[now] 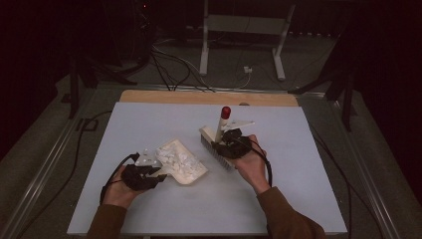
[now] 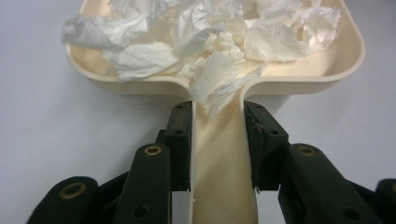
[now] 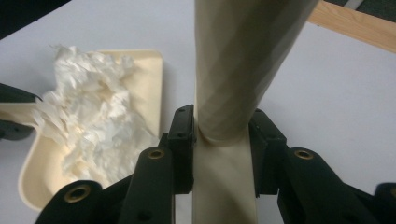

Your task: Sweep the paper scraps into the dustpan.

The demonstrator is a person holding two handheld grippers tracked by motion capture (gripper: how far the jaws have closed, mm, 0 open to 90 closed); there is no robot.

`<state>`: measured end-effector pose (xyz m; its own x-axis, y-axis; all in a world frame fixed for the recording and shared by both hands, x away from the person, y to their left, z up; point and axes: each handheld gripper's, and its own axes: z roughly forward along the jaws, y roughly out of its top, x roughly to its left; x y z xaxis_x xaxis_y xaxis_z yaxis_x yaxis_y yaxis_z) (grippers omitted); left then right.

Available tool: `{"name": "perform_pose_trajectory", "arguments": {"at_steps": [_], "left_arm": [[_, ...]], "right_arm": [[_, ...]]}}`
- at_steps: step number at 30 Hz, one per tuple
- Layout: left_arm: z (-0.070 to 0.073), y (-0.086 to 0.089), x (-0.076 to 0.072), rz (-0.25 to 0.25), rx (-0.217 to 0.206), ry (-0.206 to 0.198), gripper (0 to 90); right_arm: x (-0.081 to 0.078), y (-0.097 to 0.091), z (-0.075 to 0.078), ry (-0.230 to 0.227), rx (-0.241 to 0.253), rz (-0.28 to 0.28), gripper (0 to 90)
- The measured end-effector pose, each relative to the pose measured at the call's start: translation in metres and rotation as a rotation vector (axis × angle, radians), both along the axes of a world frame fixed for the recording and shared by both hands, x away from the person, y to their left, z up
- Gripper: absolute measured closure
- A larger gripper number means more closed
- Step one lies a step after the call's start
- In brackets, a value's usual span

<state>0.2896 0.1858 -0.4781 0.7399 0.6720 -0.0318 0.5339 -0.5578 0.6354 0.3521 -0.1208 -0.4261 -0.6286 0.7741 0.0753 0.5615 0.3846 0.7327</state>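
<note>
One tabletop [image 1: 149, 124]. One cream dustpan [image 2: 345, 56] heaped with crumpled tissue [image 2: 210, 37], its handle clamped in the left hand-held gripper [image 2: 217, 135]. One red-capped brush [image 1: 219, 134], its handle clamped in the right hand-held gripper [image 3: 219, 140], just beside the dustpan.

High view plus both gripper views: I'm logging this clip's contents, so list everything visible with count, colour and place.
Dustpan: one, cream, left of table centre, handle in left gripper.
Tissue: a heap of crumpled pieces, white, inside the dustpan.
Brush: one, cream with red handle tip, right of the dustpan, bristles on the table.
Table: one, pale grey top, wooden strip at far edge.
Stand: one, white, on the floor beyond the table.
Cables: several, black and white, on the floor.
Left gripper: black, shut on the dustpan handle.
Right gripper: black, shut on the brush handle.
Hands: two, brown sleeves, near edge.
</note>
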Motion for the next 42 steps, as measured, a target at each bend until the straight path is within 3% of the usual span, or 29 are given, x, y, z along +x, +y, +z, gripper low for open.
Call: {"name": "perform_pose_trajectory", "arguments": {"at_steps": [29,33,42], "left_arm": [[0.004,0.014,0.001,0.271,-0.039,-0.094,66.7],[0.002,0.014,0.001,0.298,-0.023,-0.101,66.7],[0.000,0.012,0.001,0.358,-0.040,-0.123,66.7]], "right_arm": [[0.002,-0.046,-0.003,-0.016,-0.027,-0.010,67.2],[0.001,-0.051,-0.002,-0.016,-0.030,-0.004,67.2],[-0.003,-0.064,-0.002,-0.016,-0.050,-0.008,67.2]]}}
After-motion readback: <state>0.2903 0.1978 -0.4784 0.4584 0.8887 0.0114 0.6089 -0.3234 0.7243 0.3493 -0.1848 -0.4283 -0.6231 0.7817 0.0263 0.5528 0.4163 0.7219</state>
